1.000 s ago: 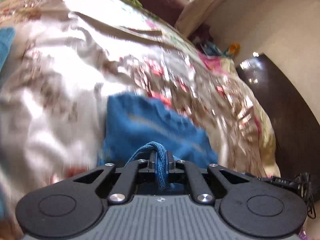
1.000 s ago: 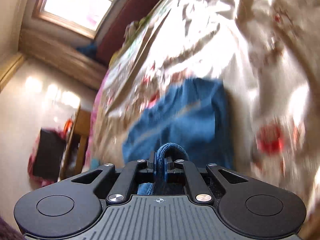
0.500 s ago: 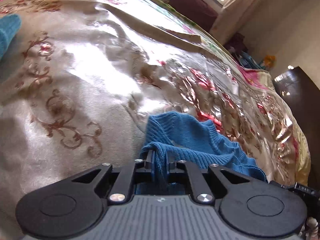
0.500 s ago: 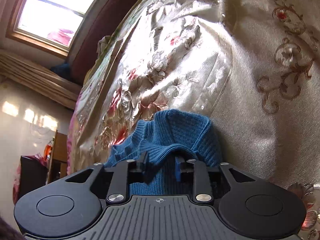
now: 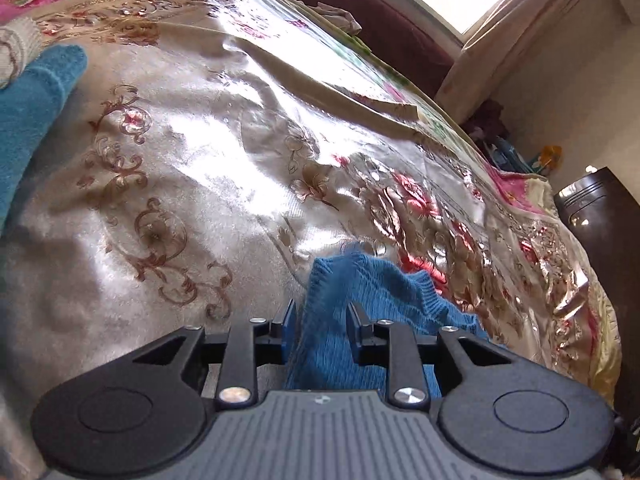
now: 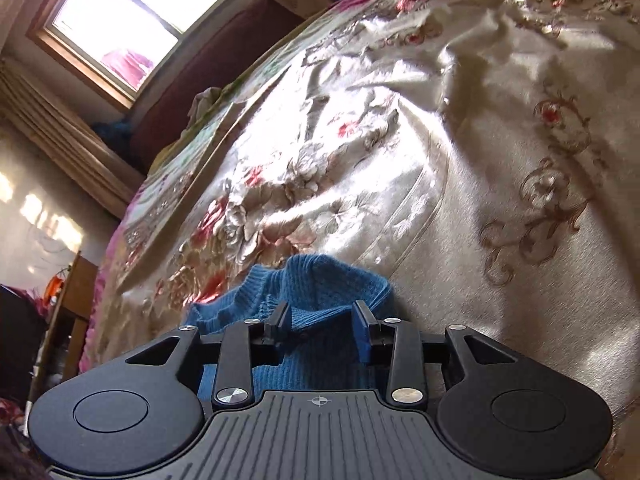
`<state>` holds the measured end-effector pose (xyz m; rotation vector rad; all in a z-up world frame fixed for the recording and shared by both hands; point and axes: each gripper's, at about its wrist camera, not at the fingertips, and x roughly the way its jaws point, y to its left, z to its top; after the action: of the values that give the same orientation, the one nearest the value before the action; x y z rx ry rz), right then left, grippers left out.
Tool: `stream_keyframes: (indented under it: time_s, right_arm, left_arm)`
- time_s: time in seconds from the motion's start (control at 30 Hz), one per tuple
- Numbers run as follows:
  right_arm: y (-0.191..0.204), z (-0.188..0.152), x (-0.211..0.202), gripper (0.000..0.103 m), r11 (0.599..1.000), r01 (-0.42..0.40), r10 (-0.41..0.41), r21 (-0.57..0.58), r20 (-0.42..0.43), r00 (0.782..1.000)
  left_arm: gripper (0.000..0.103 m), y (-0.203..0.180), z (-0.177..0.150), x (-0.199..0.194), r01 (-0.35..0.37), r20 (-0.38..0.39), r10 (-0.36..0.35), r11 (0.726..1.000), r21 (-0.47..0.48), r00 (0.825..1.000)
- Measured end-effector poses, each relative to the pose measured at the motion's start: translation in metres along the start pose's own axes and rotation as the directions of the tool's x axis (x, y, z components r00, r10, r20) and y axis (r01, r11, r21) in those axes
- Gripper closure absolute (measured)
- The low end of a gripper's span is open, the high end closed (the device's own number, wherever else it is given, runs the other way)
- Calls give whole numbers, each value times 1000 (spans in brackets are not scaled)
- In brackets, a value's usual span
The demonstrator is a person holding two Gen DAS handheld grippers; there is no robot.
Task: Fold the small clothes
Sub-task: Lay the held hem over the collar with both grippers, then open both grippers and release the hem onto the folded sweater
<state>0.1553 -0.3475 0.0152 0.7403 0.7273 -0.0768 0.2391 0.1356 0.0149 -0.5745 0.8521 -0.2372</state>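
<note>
A small blue knitted garment (image 5: 372,300) lies bunched on a shiny cream bedspread (image 5: 192,168) with floral print. In the left wrist view my left gripper (image 5: 320,316) is open, its fingers apart on either side of a raised fold of the knit. In the right wrist view the same blue garment (image 6: 320,292) lies low in front of my right gripper (image 6: 320,316), which is also open with the knit between its fingers. Neither gripper pinches the cloth.
Another teal cloth (image 5: 32,108) lies at the far left of the bed. A dark cabinet (image 5: 600,216) stands to the right of the bed. A window (image 6: 132,28) and a dark red headboard (image 6: 224,76) are at the far end.
Both grippers came down to the bedspread with the blue garment and opened. The right one let go first, then the left. The garment now rests on the bed.
</note>
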Motion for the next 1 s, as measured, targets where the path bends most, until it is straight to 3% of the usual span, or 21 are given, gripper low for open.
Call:
stream_keyframes:
  time_s: [0.27,0.43,0.57,0.83,1.0]
  right_arm:
    - [-2,-2,-5,61,999,43,-42,-16,39,998]
    - [11,-13,0,61,991,61,-59,-120,15,998]
    - [9,-27,26,62,967,161,-175,-198,-57,983]
    - [33,-25,8,61,953,159,-168,-258,-15,986]
    - [69,-37,5,61,940,101,-124,-327,-52,991]
  left_arm:
    - [72,-23,-40,-13,-15,-29,19,991,131,999]
    - [72,-32,-62,-12,-50,-29,56,980,192,998]
    - [72,-22,-73,-4,-103,-54,114,980,170,992]
    - [71,-25,-80,-23,-111,-1,113,980,164,994]
    - [72,-14,-90,-30,-97,1,97,990,102,995]
